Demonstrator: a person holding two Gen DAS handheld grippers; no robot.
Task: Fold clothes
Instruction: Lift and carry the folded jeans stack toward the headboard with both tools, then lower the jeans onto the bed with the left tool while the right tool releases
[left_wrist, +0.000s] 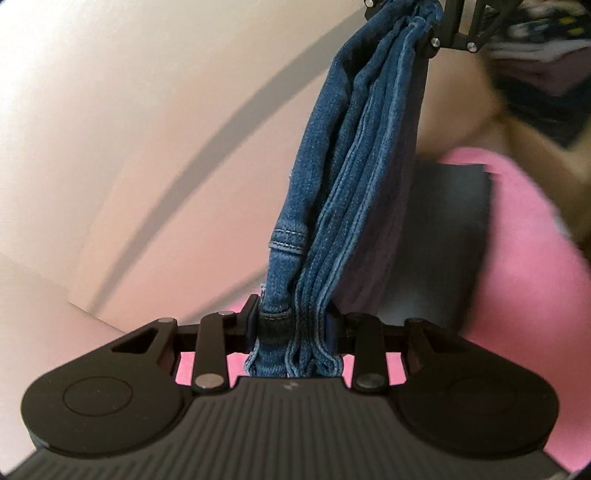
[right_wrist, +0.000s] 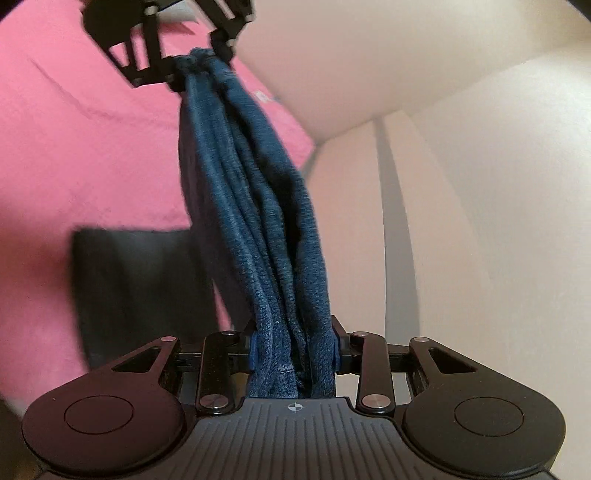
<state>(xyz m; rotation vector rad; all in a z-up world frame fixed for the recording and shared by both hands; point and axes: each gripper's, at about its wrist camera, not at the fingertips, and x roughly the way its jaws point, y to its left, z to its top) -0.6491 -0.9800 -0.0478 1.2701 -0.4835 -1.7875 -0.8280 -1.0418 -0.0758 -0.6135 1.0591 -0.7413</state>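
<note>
A bunched blue denim garment (left_wrist: 354, 155) stretches taut in the air between my two grippers. My left gripper (left_wrist: 293, 325) is shut on one end of it, the fabric gathered thick between the pads. In the left wrist view the right gripper (left_wrist: 428, 33) clamps the far end at the top. In the right wrist view my right gripper (right_wrist: 295, 347) is shut on the denim (right_wrist: 251, 192), and the left gripper (right_wrist: 199, 66) holds the other end at the top left.
A pink cloth surface (left_wrist: 524, 258) (right_wrist: 74, 129) lies below, with a dark folded garment (left_wrist: 450, 229) (right_wrist: 136, 288) on it. Pale cream walls (left_wrist: 129, 110) (right_wrist: 461, 147) fill the other side. A person's patterned dark clothing (left_wrist: 546, 55) shows at the top right.
</note>
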